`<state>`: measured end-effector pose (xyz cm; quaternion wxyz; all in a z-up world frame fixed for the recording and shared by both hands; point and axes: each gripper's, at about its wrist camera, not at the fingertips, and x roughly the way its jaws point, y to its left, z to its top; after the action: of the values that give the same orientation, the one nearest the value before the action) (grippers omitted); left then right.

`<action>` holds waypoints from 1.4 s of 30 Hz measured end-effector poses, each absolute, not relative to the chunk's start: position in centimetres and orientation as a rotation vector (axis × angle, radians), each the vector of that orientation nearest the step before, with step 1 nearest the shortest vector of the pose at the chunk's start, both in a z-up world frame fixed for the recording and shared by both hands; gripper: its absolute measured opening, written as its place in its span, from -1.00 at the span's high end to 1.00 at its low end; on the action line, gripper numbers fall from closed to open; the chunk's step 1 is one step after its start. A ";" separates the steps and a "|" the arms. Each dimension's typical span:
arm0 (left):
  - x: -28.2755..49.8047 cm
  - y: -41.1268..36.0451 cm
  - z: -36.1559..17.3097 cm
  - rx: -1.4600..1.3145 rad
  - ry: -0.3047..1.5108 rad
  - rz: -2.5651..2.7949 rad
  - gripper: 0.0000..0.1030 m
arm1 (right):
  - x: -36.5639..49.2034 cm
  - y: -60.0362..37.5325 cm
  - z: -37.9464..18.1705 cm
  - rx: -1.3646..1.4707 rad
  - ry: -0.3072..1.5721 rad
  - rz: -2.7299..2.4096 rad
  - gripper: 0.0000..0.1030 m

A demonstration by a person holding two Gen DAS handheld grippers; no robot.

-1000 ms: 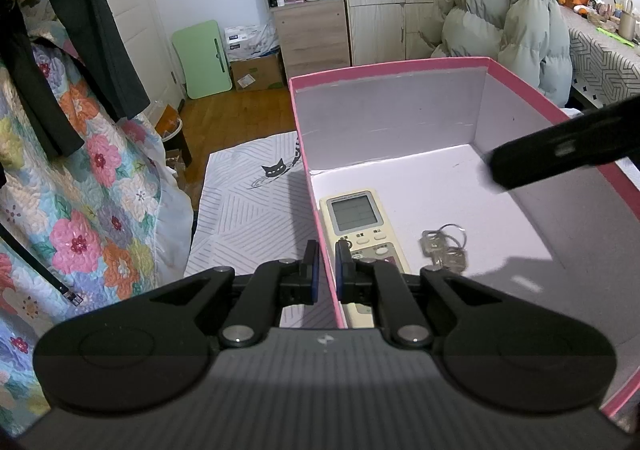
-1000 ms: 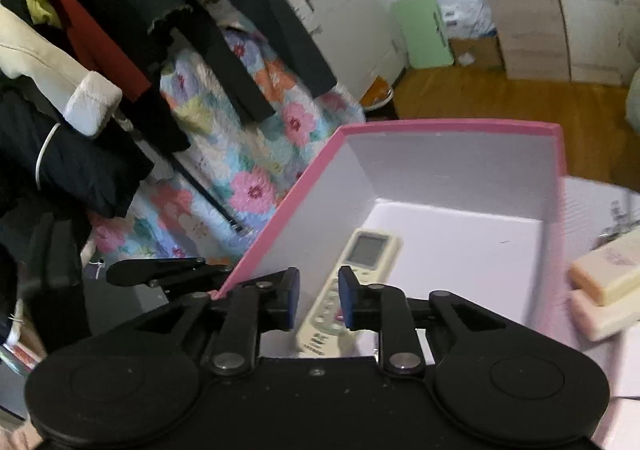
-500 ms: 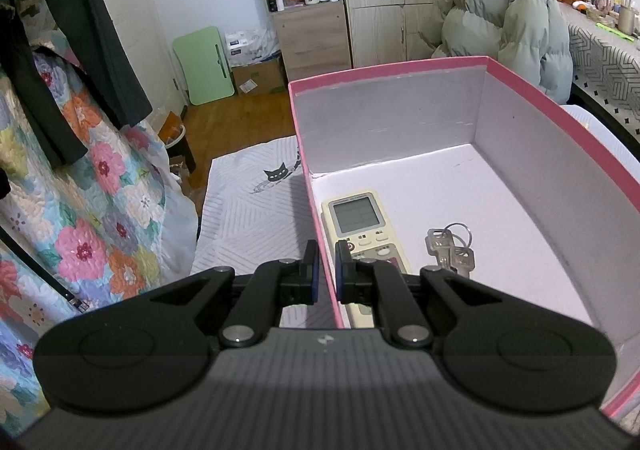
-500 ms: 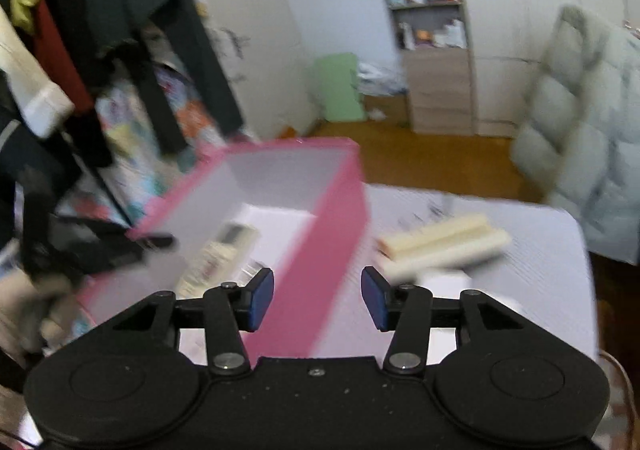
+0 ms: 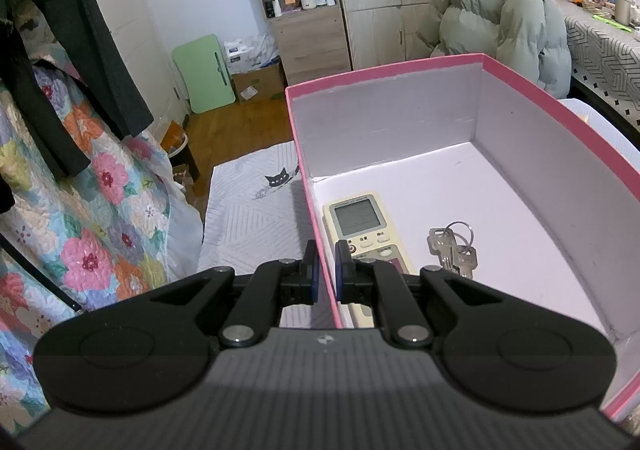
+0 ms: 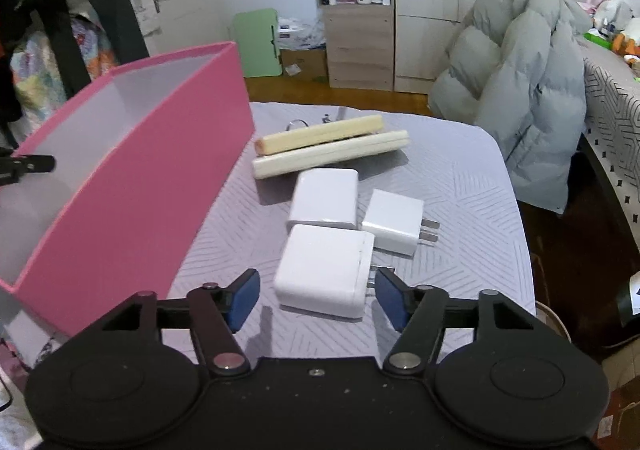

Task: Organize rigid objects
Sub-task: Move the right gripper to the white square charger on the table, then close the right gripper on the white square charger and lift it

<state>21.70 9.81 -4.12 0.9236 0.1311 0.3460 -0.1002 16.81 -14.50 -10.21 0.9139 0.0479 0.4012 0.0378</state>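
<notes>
- Left gripper (image 5: 324,270) was clamped on the near wall of the pink cardboard box (image 5: 560,102); right gripper (image 6: 316,298) hung over the grey patterned cloth (image 6: 460,178), jaws opening, pads touching nothing.
- Nearest white square plastic charger (image 6: 324,274) lay between those jaws, beside two more chargers and two pale wooden blocks (image 6: 332,148).
- Cream remote control (image 5: 360,222) and silver keys (image 5: 452,250) sat inside the box.
- Charger looked light, stiff, smooth (perhaps slippery); its flat opposite sides seemed the best hold, clear of the prongs.
</notes>
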 end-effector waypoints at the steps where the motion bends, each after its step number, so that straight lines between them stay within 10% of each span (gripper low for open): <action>1: 21.7 9.8 -4.1 0.269 0.711 -0.205 0.85 | 17.0 -14.3 -10.4 0.081 0.824 0.069 -0.37; 42: 21.7 9.5 -4.1 0.301 0.713 -0.195 0.85 | 16.0 -16.6 -10.8 0.378 0.846 0.142 -0.17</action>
<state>21.74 9.52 -4.08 0.9215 0.1466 0.3470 -0.0947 16.02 -16.55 -10.78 0.8922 0.1820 0.4076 0.0684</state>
